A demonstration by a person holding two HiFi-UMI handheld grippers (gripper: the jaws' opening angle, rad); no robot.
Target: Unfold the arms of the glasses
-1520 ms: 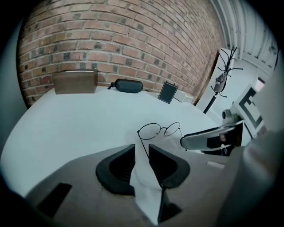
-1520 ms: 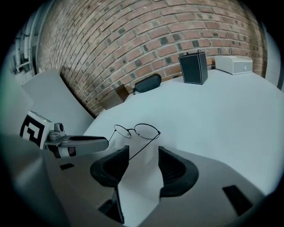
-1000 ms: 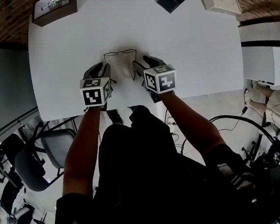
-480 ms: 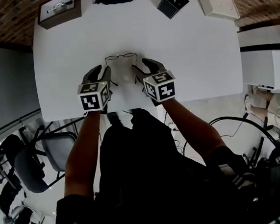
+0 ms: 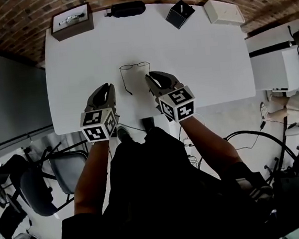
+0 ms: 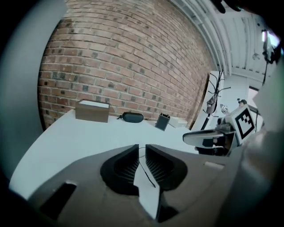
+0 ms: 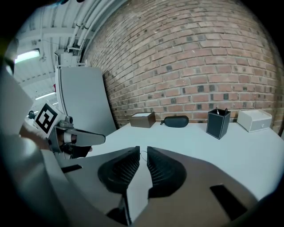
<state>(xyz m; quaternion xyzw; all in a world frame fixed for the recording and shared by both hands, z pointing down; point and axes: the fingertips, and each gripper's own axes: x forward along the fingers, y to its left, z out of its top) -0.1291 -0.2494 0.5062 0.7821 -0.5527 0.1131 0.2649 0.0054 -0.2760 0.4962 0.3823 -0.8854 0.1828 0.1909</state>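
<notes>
The thin wire-framed glasses (image 5: 134,66) lie on the white table (image 5: 208,68), lenses away from me; one arm (image 5: 126,84) stretches back toward me. My left gripper (image 5: 108,89) hovers just left of that arm, clear of it. My right gripper (image 5: 154,78) hovers at the frame's right end, hiding the other arm. Both sets of jaws are closing to a narrow gap with nothing between them. In the left gripper view the gripper (image 6: 141,148) shows the glasses' arm (image 6: 147,172) on the table through its gap. In the right gripper view the gripper (image 7: 143,150) shows a bit of frame wire (image 7: 143,156).
Along the table's far edge stand a brown box (image 5: 71,19), a black glasses case (image 5: 125,9), a black pen holder (image 5: 180,13) and a white box (image 5: 223,12). A chair (image 5: 34,180) stands left of me below the table's near edge.
Both grippers have risen and drawn back from the glasses, and their jaws have narrowed. The glasses stay lying on the table.
</notes>
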